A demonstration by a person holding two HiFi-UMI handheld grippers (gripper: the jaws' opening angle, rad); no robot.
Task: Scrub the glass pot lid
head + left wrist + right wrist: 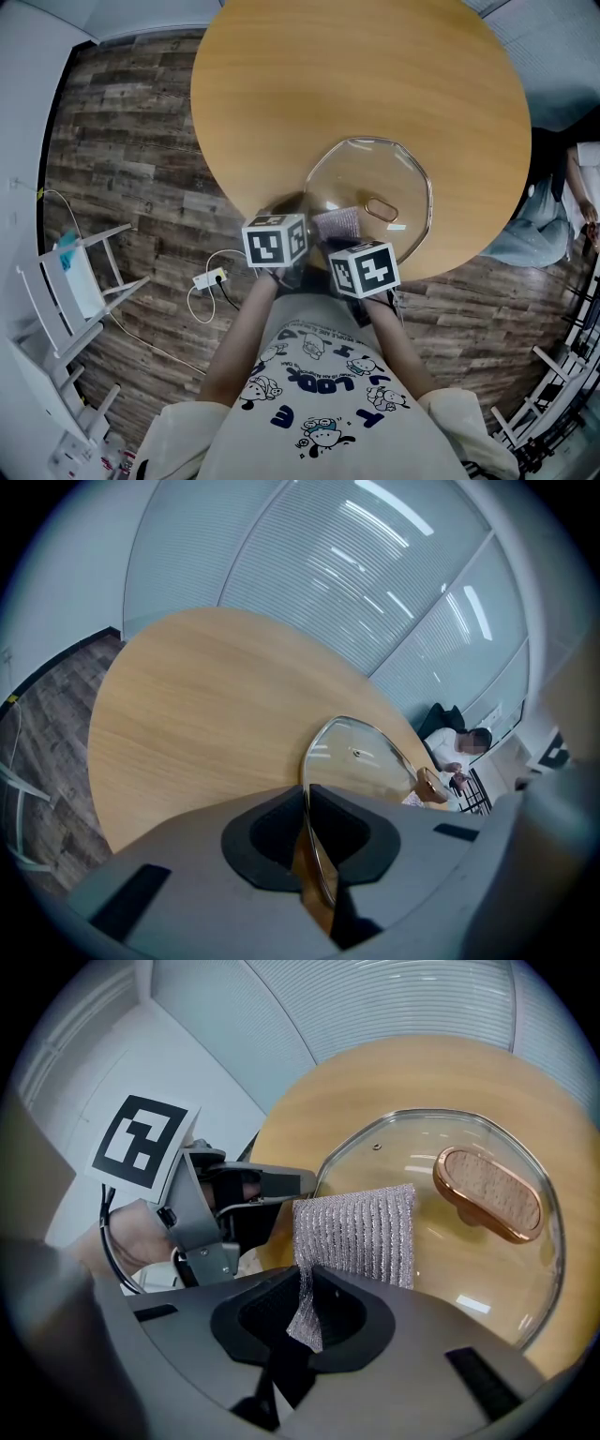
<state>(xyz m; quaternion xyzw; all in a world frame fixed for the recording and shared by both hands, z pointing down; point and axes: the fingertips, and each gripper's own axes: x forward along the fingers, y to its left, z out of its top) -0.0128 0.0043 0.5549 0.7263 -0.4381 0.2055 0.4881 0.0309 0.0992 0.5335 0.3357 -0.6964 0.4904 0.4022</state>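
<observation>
Two tongs: both are closed on something, and neither is free.
Left tongs [307, 829]: the jaws are pinched on the rim of the glass pot lid [367, 169] at its near-left edge, with the rim running edge-on between the pads.
Right tongs [307, 1314]: the jaws are pressed together on one corner of a silver mesh scrub cloth [361, 1230]; the rest of the cloth fans out ahead onto the glass.
Lid's place: it sits on the near part of the round wooden table [356, 66], close to the table's near edge and just ahead of the person. I cannot tell whether the gripped side is raised off the wood.
Handle [487, 1192]: an oval copper-rimmed knob at the lid's middle, just right of the cloth and apart from it. Its long axis runs from far-left to near-right.
Key relation: the cloth lies on the near-left part of the glass, between the left tongs' hold and the handle. The uncovered glass lies far and right of it.
Nearer hand: the right tongs, which are over the lid.
Judgement: scrubbing strokes will likely have to sweep around the handle, with the left hold steadying the lid against sliding.
</observation>
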